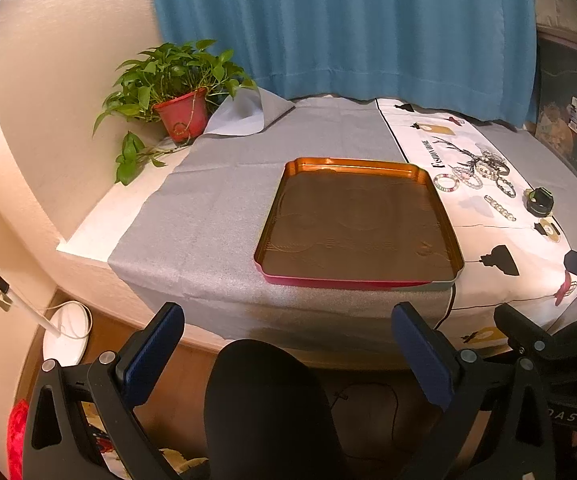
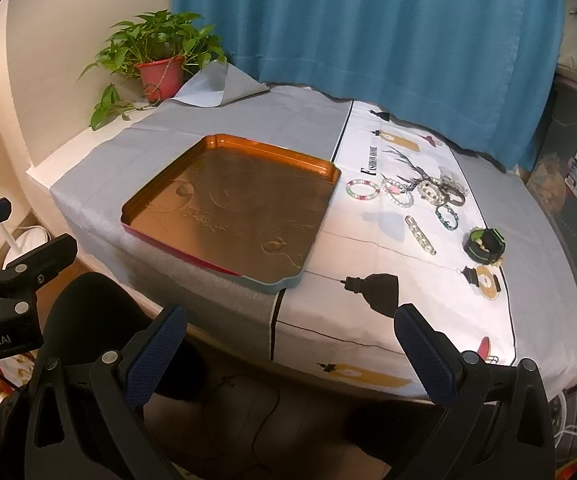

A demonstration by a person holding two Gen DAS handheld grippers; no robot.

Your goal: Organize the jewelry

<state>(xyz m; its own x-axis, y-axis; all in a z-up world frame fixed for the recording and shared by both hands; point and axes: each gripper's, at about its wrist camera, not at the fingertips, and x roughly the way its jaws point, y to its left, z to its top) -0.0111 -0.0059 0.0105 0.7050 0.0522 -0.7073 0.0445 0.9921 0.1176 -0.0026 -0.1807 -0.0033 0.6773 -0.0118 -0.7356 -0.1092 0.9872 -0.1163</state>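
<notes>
A shallow copper-coloured tin tray (image 1: 358, 280) (image 2: 224, 270) lies empty on the grey cloth. To its right, on the white printed cloth, lie several bracelets: a pastel bead ring (image 1: 446, 182) (image 2: 363, 190), a tangled heap of bead bracelets (image 1: 484, 166) (image 2: 432, 190), a straight bead bracelet (image 1: 499, 208) (image 2: 419, 235) and a black-and-green band (image 1: 539, 201) (image 2: 484, 244). My left gripper (image 1: 288, 354) is open and empty, held before the table's front edge below the tray. My right gripper (image 2: 290, 354) is open and empty, before the front edge near the tray's right corner.
A potted green plant (image 1: 180, 114) (image 2: 159, 76) stands at the back left corner beside a folded-up cloth corner (image 1: 244, 114). A blue curtain (image 2: 368, 28) hangs behind the table. A white round base (image 1: 66, 332) stands on the floor at left.
</notes>
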